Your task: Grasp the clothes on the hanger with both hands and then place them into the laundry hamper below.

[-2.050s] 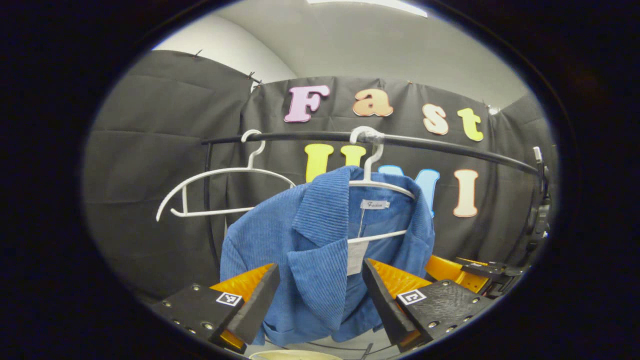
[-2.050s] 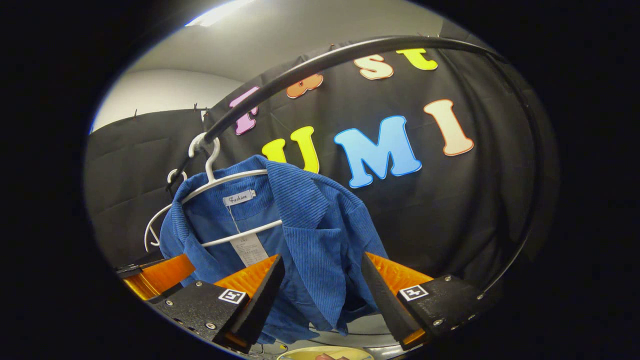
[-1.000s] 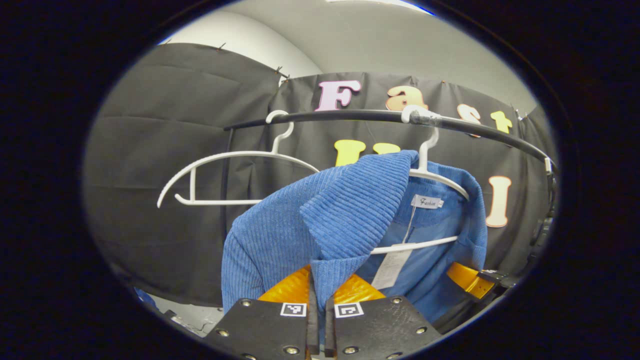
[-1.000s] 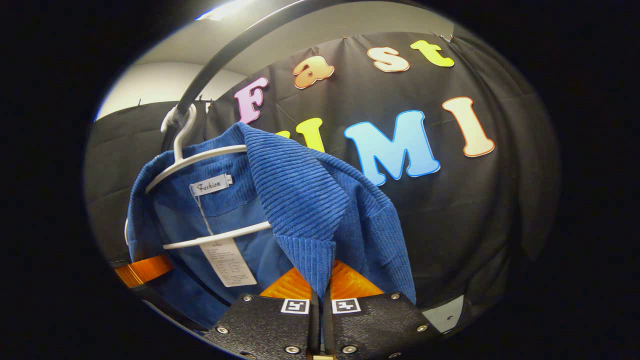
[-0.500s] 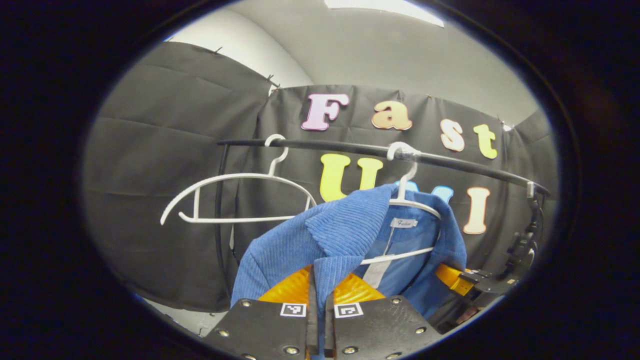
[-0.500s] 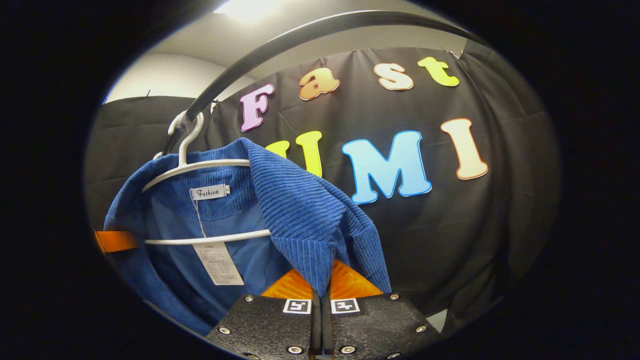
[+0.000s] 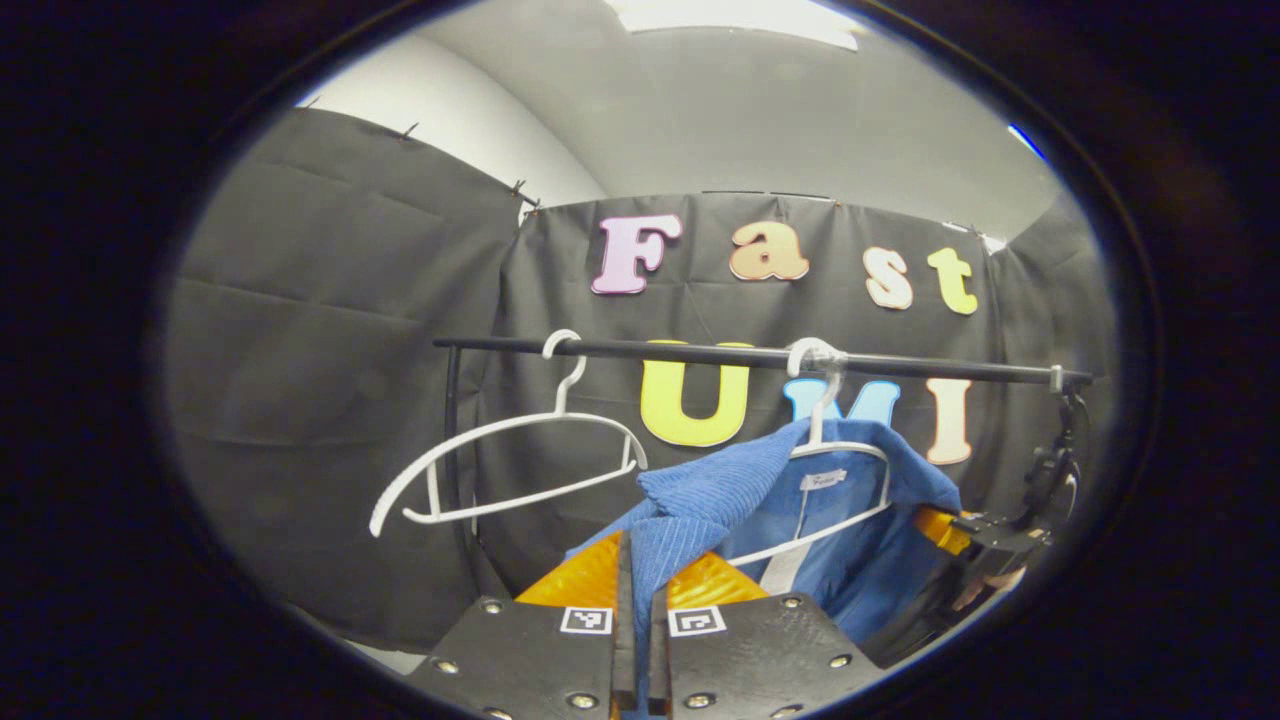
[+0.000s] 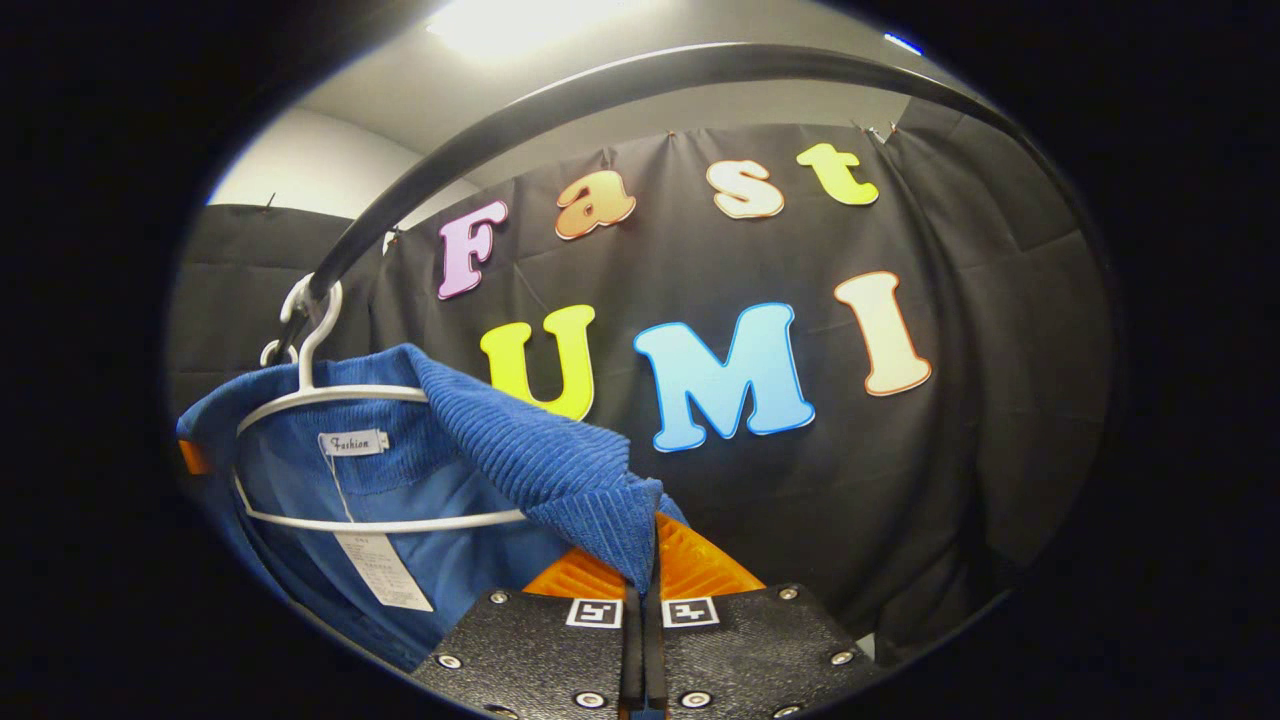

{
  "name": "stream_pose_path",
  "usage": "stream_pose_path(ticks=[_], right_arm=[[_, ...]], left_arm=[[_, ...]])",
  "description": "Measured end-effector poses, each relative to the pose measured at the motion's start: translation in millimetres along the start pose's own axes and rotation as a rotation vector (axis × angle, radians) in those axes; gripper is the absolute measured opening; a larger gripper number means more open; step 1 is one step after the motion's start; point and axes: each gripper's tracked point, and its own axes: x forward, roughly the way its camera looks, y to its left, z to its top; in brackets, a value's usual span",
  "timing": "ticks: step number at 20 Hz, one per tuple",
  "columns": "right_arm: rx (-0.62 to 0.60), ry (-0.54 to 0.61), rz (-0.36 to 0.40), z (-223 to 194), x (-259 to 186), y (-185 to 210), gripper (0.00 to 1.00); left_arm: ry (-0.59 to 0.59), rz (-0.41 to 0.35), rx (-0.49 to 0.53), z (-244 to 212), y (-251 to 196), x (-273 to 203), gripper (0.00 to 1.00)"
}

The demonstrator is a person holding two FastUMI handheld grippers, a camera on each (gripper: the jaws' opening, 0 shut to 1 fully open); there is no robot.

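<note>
Now both collars pinched
Left hand-held gripper [image 7: 634, 600] and right hand-held gripper [image 8: 645, 590] each pinch the blue corduroy jacket [image 7: 850, 520], white plastic hanger [image 7: 835, 455] at one o'clock.

Bare hanger on a black rail

Spare white hanger [image 7: 500, 470], empty, tilted, hooked over black rail [image 7: 700, 354] near its left end, by the black upright post [image 7: 452, 440]. Grey ceiling [image 7: 800, 120] above, with a bright light panel [image 7: 735, 16]; white wall [image 8: 300, 175] behind the cloth.
</note>
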Motion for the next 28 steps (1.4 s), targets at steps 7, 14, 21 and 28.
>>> stream_pose_path(ticks=[7, 14, 21, 28], right_arm=[[-0.001, -0.135, -0.041, 32.1, 14.6, -16.1, 0.0], [-0.002, -0.184, -0.037, 37.0, 28.2, -15.1, 0.0], [-0.037, -0.246, -0.002, 47.9, 38.0, -3.1, 0.0], [0.003, -0.235, 0.018, 44.3, 38.9, 3.4, 0.0]], left_arm=[[-0.019, 0.03, 0.133, 19.4, 21.4, 15.7, 0.06], [-0.002, -0.047, 0.297, 34.2, 32.4, 27.9, 0.05], [0.022, -0.102, 0.32, 54.0, 54.7, 45.2, 0.05], [0.091, -0.159, 0.398, 34.0, 66.7, 62.2, 0.07]])
